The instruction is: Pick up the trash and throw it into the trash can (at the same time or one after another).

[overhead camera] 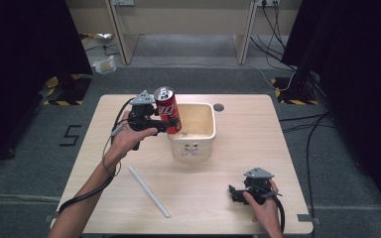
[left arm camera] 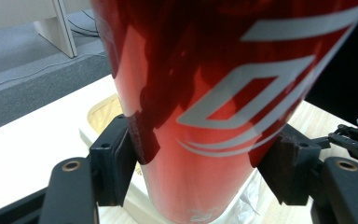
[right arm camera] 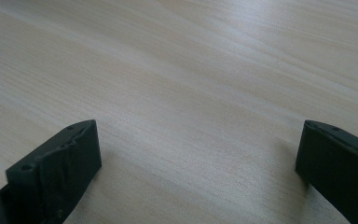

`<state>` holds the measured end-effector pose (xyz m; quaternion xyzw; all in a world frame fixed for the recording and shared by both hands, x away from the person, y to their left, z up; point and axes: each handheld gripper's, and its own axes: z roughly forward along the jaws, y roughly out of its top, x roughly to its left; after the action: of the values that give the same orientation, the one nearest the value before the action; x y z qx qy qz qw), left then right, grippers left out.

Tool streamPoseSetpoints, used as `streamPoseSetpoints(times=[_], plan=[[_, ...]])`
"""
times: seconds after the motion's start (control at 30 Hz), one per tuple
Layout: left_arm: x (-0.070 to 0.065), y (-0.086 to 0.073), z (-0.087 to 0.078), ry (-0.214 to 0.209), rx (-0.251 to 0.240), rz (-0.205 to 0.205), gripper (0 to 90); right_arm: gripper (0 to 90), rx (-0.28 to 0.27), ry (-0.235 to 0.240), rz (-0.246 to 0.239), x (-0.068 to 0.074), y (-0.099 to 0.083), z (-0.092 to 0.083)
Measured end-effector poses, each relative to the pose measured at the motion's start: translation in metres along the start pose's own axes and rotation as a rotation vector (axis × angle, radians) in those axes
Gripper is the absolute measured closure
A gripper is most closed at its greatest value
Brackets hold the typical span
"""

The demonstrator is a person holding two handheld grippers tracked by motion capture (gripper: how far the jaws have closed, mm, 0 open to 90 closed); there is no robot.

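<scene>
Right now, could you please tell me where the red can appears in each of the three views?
High view: the red can stands left of centre, held in the left tongs at the left rim of the white tub.
Left gripper view: the can is dead centre, between the jaws.
Right gripper view: not in it; bare table.
Shared landmark: the tub.

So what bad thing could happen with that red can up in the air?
The left tongs pinch the red can low on its body and it leans, so it might slip or tip out. It hangs by the left rim of the white tub, so it could knock that rim or land half in. If it has been opened, drink might spill on the wooden table; I cannot tell. The right tongs rest open, far from helping.
</scene>
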<state>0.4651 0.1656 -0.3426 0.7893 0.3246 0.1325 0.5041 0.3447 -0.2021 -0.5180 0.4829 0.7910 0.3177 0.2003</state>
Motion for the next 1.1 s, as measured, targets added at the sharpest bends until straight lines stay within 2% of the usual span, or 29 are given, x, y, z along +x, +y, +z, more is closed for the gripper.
streamPoseSetpoints(times=[0.2, 0.6, 0.87, 1.1], plan=[[0.000, 0.002, 0.017, 0.003, 0.016, 0.004, 33.7, 0.2, 0.001, 0.000, 0.000, 0.000, 0.000, 0.000], [-0.002, 0.005, 0.034, 0.011, 0.029, 0.017, 33.5, 0.2, 0.001, -0.002, -0.003, 0.000, 0.000, 0.000], [-0.003, -0.004, 0.048, 0.011, 0.071, 0.026, 33.4, 0.2, 0.000, -0.001, -0.003, 0.000, 0.000, 0.000], [-0.001, -0.009, 0.050, 0.013, 0.082, 0.023, 33.1, 0.2, 0.000, 0.000, -0.002, 0.000, 0.000, 0.000]])
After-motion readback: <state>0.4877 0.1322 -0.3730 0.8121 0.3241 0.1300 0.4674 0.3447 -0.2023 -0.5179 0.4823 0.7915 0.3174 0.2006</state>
